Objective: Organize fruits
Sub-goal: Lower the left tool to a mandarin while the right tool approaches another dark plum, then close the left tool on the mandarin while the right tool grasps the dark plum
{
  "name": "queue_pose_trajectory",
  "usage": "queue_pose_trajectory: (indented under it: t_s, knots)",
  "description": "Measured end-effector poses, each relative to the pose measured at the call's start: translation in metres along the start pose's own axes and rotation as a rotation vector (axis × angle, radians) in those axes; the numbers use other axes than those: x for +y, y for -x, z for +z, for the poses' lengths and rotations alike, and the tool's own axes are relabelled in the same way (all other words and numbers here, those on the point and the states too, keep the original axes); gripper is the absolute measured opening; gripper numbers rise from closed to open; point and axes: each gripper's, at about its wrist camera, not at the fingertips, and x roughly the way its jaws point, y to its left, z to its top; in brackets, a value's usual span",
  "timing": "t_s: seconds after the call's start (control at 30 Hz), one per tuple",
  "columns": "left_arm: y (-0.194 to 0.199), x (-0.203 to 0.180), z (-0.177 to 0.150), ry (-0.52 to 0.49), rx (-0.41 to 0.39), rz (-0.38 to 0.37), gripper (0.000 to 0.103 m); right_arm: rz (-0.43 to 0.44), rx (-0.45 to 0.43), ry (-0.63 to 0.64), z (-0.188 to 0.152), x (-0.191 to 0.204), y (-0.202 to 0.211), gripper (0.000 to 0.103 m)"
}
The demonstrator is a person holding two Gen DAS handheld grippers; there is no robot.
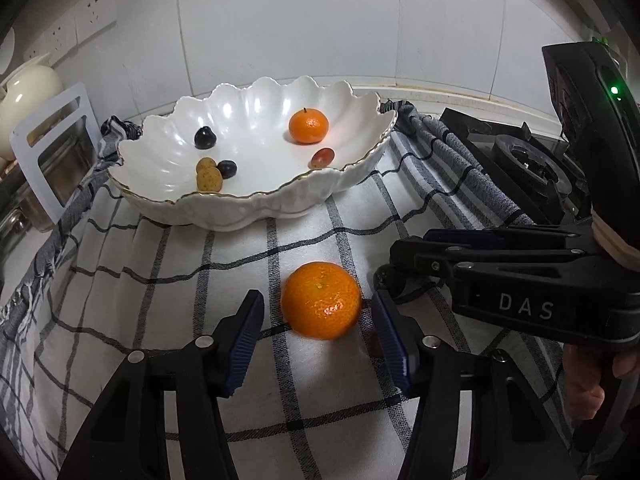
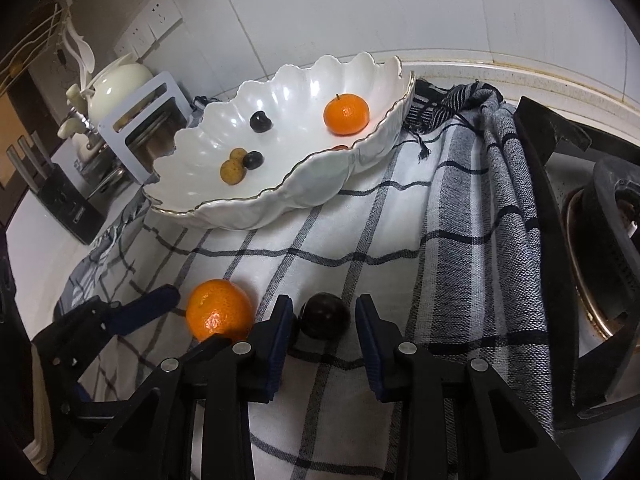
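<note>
I am tilting both claws downward: my left claw (image 1: 318,340) is standing open around the mandarin (image 1: 321,300), my right claw (image 2: 322,338) open around the dark plum (image 2: 325,315).

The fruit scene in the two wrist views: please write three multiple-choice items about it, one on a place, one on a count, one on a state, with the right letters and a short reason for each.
1. Where does the dark plum lie?
A. in the bowl
B. on the checked cloth, between the right gripper's fingers
C. on the stove

2. How many mandarins are in the white bowl?
A. one
B. two
C. three

3. How does the left gripper stand around the near mandarin?
A. shut on it
B. open, with the fruit between its fingers
C. far from it

Answers:
1 B: it rests on the checked cloth inside the right gripper.
2 A: only one mandarin lies there, among smaller fruits.
3 B: gaps show on both sides of the fruit.
</note>
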Motion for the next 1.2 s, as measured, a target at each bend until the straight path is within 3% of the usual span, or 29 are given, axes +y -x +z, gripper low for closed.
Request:
queue_pose_trajectory:
  t_s: [0.3,0.63,1.2]
  knots:
    - [-0.010,0.000,0.000,0.020,0.032,-0.015,0.045,0.008,0.000,-0.008,-0.001,-0.001,-0.002,0.027]
    - [-0.005,0.002,-0.002,0.050,0.031,-0.021,0.042,-0.017,-0.029,0.006,-0.006,0.001,0.008,0.026]
    - [0.029,0.003,-0.001,0.081,-0.037,-0.008,0.042,-0.045,-0.098,0.020,-0.012,0.007,0.041,0.026]
